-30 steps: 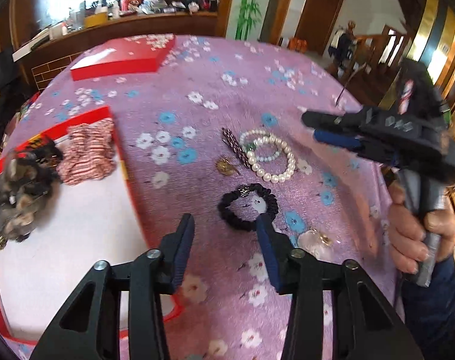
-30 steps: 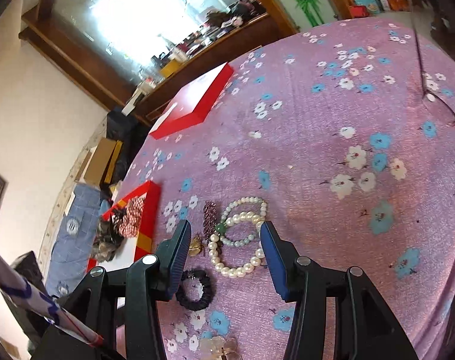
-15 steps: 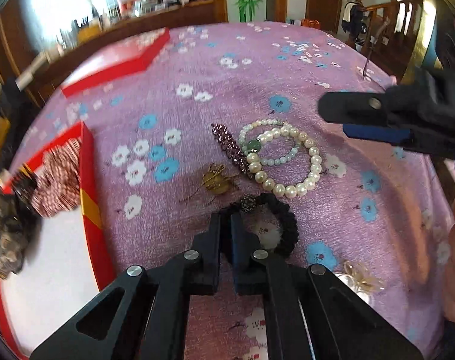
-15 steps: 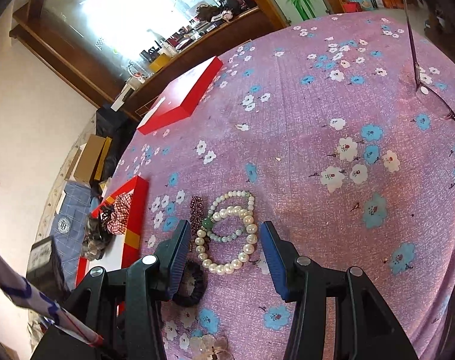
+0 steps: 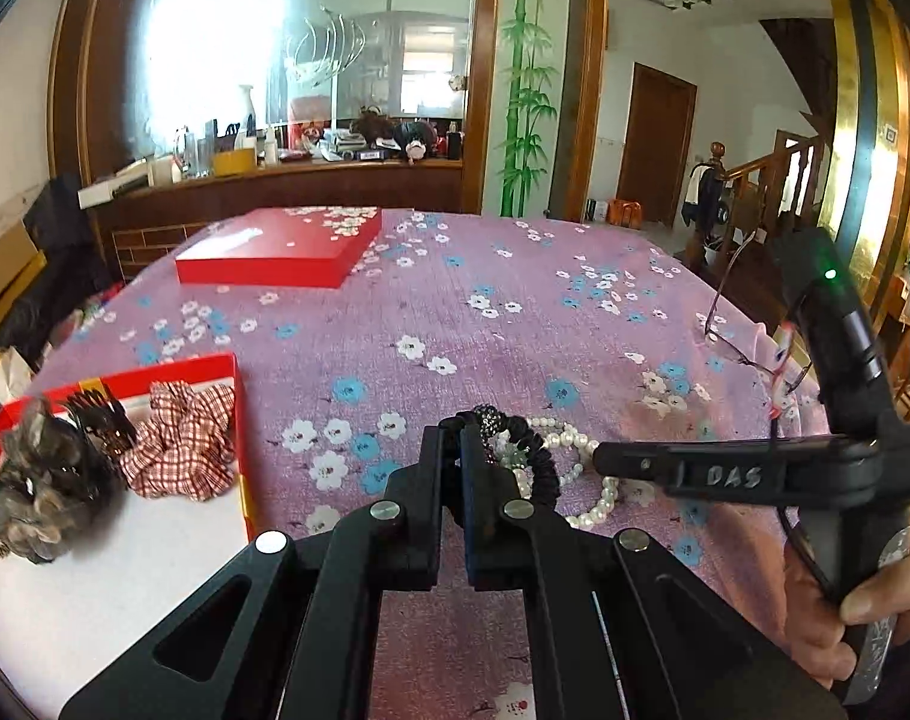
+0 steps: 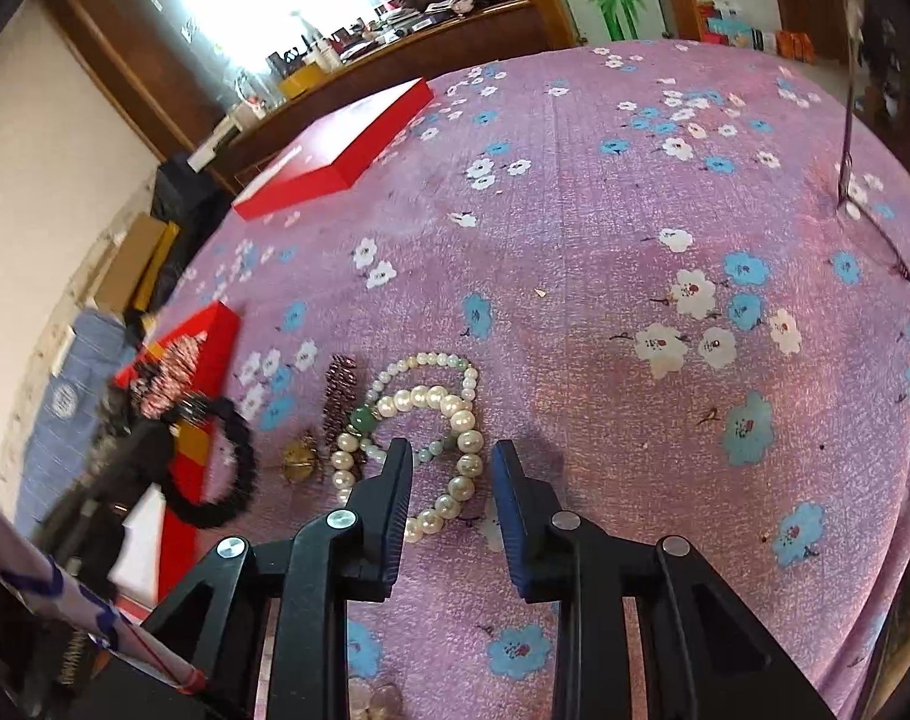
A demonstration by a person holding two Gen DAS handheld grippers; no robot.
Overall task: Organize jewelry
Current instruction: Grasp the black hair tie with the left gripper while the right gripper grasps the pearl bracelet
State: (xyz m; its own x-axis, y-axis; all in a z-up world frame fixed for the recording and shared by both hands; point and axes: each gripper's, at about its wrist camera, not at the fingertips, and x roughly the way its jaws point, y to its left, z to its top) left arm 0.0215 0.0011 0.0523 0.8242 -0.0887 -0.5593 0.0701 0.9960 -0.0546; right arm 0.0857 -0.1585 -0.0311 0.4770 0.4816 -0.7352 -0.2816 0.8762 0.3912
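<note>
Bracelet (image 5: 530, 450), black beads with a sparkly bead on top, is pinched in the left gripper (image 5: 452, 426); jaws nearly together on its band, and it hangs clear of the purple floral tablecloth (image 5: 515, 312). In the right wrist view it shows as a blurred black ring (image 6: 215, 468) over the red tray edge.

Left to right: open red tray (image 5: 173, 369) with white floor, holding a grey-brown fluffy hair piece (image 5: 41, 480), a dark claw clip (image 5: 101, 414) and a red-checked scrunchie (image 5: 185, 432). Closed red box (image 5: 275, 252) sits further back on the cloth, well apart from the tray.

On the cloth right of the tray: dark red bead strand (image 6: 338, 390), small gold piece (image 6: 302, 462), then big pearl bracelet (image 6: 455, 444) overlapping a thinner pale-bead one with a green stone (image 6: 431, 360).

Right gripper (image 6: 446, 468) is spread wide, empty, low over the pearls, with part of the big pearl loop lying between its fingertips. Eyeglasses (image 5: 749, 336) lie far right near the table edge.
</note>
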